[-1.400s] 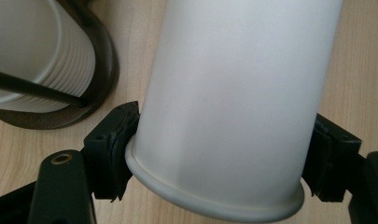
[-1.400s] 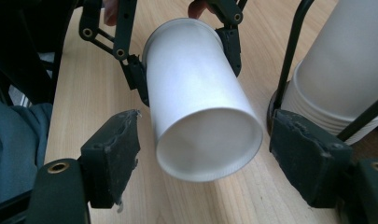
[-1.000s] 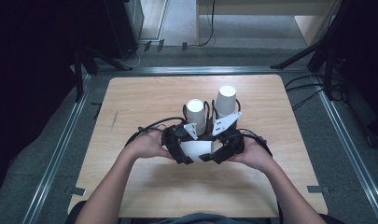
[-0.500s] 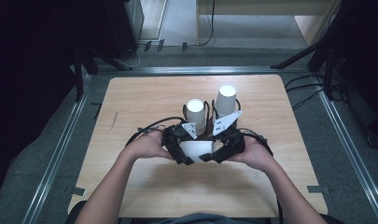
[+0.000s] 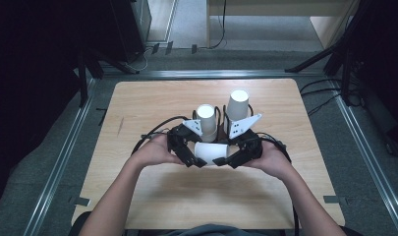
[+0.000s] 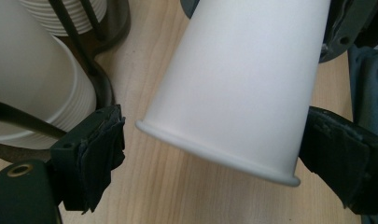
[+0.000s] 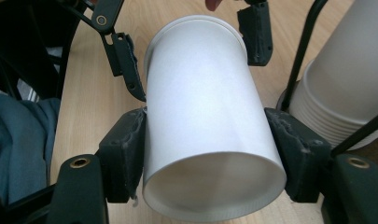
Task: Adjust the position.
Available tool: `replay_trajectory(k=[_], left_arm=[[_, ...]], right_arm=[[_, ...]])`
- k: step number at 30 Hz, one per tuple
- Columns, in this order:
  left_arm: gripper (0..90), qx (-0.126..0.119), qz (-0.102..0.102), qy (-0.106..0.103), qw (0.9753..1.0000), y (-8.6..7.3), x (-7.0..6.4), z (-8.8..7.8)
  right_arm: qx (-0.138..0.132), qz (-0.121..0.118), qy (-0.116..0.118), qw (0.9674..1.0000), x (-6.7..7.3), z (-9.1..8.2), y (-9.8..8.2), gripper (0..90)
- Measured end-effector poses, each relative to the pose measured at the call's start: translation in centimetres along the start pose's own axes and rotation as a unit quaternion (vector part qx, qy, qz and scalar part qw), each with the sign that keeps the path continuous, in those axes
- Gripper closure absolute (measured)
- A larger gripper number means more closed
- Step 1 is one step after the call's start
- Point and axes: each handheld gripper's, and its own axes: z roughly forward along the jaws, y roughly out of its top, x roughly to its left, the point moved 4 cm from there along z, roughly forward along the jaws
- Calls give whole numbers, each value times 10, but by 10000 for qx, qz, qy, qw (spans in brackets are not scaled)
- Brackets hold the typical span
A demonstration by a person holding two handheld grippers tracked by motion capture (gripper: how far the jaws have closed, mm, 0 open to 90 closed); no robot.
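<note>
A white paper cup (image 5: 210, 150) lies on its side, held up between my two grippers at the middle of the wooden table (image 5: 152, 103). My right gripper (image 5: 227, 157) has just been closing and its pads now press both sides of the cup (image 7: 205, 107) near the base end. My left gripper (image 5: 196, 155) is at the rimmed mouth end. Its jaws have just been opening. The cup (image 6: 242, 79) sits between them, and the left pad (image 6: 98, 154) stands clear of the rim. In the right gripper view the left gripper (image 7: 191, 46) straddles the far rim.
Two stacks of upturned white cups (image 5: 206, 120) (image 5: 237, 105) stand in black wire holders just behind the grippers. One stack (image 6: 32, 93) is close beside the left jaw, and another (image 7: 345, 84) is beside the right jaw. Metal rails border the table.
</note>
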Motion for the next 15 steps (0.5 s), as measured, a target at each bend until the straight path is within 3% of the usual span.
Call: replay_trajectory(k=[6,8,15], left_arm=[[92,-151,14,4,9999,2,1,-3],[92,-327,-88,-35,9994,3,4,-6],[88,-609,-86,-52,9981,5,4,-14]], right_arm=[[-234,78,2,9997,-4,-7,3,334],[-300,93,30,9995,-6,-8,4,333],[-341,78,-15,9994,-7,-13,7,333]])
